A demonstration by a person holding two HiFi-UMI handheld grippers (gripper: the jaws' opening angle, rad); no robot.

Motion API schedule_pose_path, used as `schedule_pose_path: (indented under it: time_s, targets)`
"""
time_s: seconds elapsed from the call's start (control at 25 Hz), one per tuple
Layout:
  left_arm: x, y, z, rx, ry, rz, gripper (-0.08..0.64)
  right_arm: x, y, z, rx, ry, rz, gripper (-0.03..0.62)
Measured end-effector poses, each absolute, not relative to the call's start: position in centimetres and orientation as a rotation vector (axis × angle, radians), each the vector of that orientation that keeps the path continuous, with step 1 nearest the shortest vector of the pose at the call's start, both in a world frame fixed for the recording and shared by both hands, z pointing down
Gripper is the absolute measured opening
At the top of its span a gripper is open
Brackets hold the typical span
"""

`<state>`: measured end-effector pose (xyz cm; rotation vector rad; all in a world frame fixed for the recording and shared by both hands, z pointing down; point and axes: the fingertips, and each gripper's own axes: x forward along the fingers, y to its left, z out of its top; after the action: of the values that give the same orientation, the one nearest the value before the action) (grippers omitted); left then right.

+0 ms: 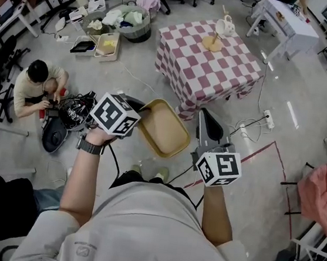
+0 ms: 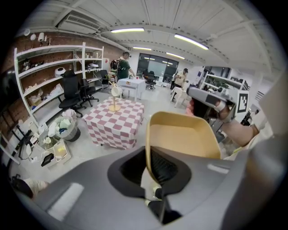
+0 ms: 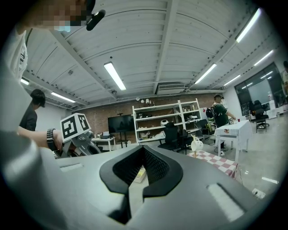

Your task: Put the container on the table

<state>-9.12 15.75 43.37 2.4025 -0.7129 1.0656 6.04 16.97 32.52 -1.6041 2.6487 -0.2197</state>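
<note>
Clamped in the left gripper (image 2: 152,167), right under its own camera: one rim wall of the tan container (image 2: 182,134), a shallow, empty tray with rounded corners. Held up in the air over the grey floor (image 1: 286,95), tilted, with its inside facing the head camera. Short of the table (image 1: 207,61), just off that table's near corner in the head view. Just beside the container's right edge, and apparently clear of it: the right gripper (image 1: 205,115), jaws together on nothing. Ahead, on the table's pink-and-white checked cloth, near the far edge: a small wooden stand (image 1: 213,42) carrying a white mug (image 1: 224,27), with most of the cloth bare on the near side. Open floor between the container and the table's near edge, crossed by a white cable and a power strip (image 1: 267,118), with a red tape line (image 1: 278,156) further right. Off to the left, a person seated on the floor (image 1: 36,85) among cables and gear. Beyond the table's left side, tubs of cloths (image 1: 126,22). Further back, a white table (image 1: 289,21), office chairs and wall shelving (image 2: 54,67). At the right edge, a pink cloth (image 1: 321,196).
</note>
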Motion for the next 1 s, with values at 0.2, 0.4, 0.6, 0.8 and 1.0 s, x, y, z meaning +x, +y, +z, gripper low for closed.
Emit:
schedule_pose_path:
  time_s: [0.2,0.4,0.6,0.8,1.0]
  targets:
    - [-7.8,15.3,44.0,2.389,-0.714,1.071,0.018,7.7,16.4,32.6,-1.606,2.625,-0.236,0.009]
    - [-7.2,14.3,44.4,2.384,-0.7,1.087,0.018,8.4,15.7,33.1,-1.615,2.608,-0.264,0.009]
    - [-6.6,12.2,44.9,2.386,-0.678,1.089,0.018,8.7,14.0,33.4,-1.631,2.606,-0.268,0.009]
    - [-6.2,8.8,45.8,2.389,-0.653,1.08,0.018,8.6,11.1,34.0,-1.663,2.6,-0.278,0.009]
    - [-6.2,3.8,47.1,2.377,-0.617,1.076,0.018,8.4,6.6,34.8,-1.708,2.58,-0.312,0.009]
